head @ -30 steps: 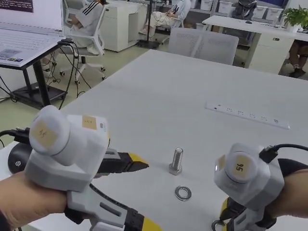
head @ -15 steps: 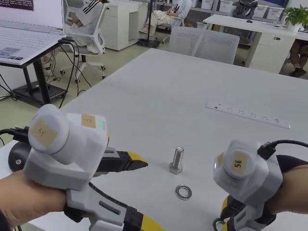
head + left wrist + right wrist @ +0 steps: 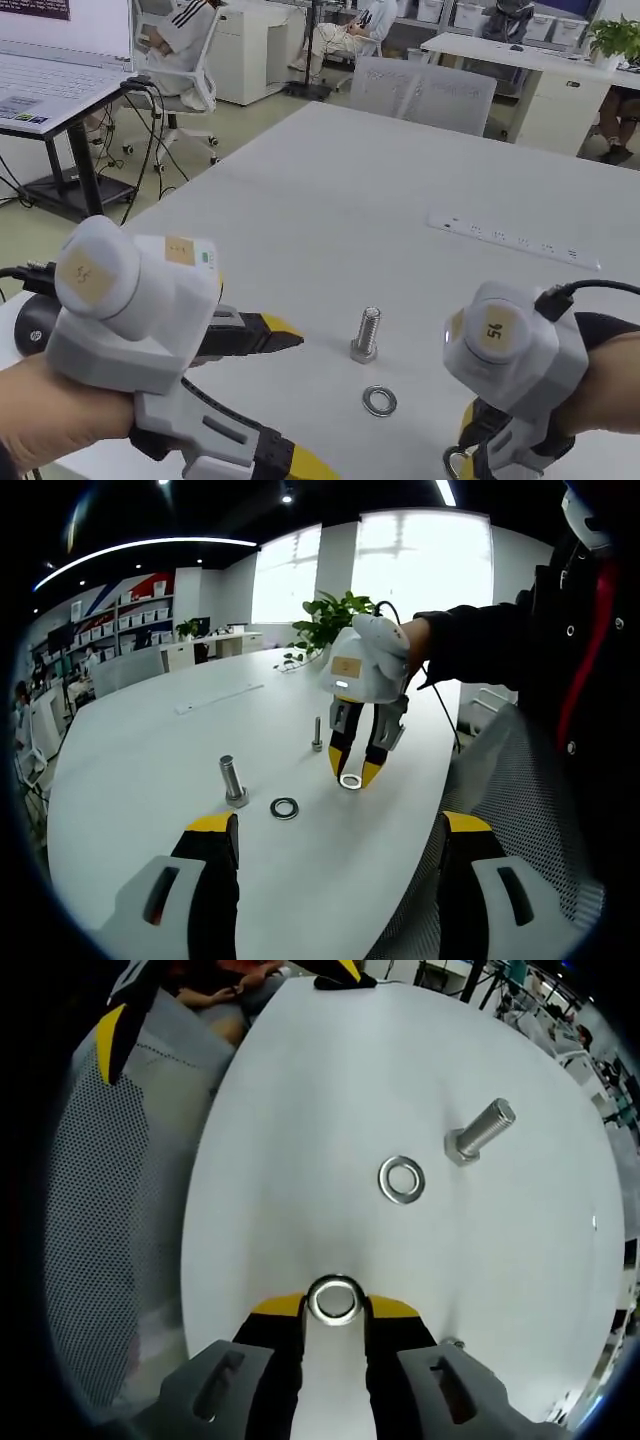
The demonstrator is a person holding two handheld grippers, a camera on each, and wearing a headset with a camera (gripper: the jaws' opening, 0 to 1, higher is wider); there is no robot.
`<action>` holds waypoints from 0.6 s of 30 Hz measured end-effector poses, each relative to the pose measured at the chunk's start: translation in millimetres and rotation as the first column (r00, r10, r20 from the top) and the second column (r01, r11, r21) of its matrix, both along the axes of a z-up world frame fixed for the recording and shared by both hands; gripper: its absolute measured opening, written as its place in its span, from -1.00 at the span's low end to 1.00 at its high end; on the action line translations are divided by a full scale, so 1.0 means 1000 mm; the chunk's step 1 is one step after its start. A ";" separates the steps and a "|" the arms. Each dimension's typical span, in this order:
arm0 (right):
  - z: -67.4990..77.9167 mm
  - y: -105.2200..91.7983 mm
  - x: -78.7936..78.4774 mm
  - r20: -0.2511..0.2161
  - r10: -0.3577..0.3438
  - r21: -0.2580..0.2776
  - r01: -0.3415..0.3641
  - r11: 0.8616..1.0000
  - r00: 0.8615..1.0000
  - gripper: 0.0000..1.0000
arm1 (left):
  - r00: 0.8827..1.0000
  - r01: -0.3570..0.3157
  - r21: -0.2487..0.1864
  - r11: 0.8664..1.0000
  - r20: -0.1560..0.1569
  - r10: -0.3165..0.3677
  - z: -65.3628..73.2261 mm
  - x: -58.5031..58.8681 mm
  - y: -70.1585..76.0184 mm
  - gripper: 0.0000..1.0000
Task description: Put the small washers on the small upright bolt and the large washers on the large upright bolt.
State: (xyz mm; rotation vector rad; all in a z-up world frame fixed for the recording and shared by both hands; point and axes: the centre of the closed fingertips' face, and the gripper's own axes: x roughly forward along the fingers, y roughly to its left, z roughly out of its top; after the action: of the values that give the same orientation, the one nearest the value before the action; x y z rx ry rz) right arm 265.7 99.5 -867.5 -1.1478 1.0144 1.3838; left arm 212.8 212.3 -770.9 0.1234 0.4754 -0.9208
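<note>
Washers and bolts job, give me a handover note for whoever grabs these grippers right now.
Left gripper: open, empty, near the large bolt.
Right gripper: shut on a washer.
A second washer lies flat beside the large bolt; the small bolt stands farther off.
Done: nothing yet, both bolts look bare.
Left: seat the held washer on its matching bolt, then the loose one.

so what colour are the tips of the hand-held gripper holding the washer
Yellow, clearest in the right gripper view, on the right hand-held gripper pinching a washer.
</note>
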 end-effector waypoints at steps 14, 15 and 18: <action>0.015 0.006 0.006 0.021 0.004 0.008 -0.004 1.000 1.000 -0.54 | 0.999 -0.035 -0.010 0.999 0.009 0.035 0.002 0.004 0.010 0.63; 0.016 0.006 0.007 0.023 0.003 0.008 -0.003 1.000 1.000 -0.54 | 0.999 -0.038 -0.010 0.999 0.009 0.038 0.002 0.004 0.011 0.63; 0.019 0.007 0.008 0.028 0.004 0.007 -0.004 1.000 1.000 -0.54 | 0.999 -0.051 -0.012 0.999 0.012 0.051 0.002 0.005 0.014 0.63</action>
State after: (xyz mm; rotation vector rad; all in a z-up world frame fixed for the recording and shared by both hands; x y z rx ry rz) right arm 274.2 106.4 -848.5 -1.1612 0.9870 1.3706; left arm 218.3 226.5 -768.5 0.1060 0.4596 -0.8721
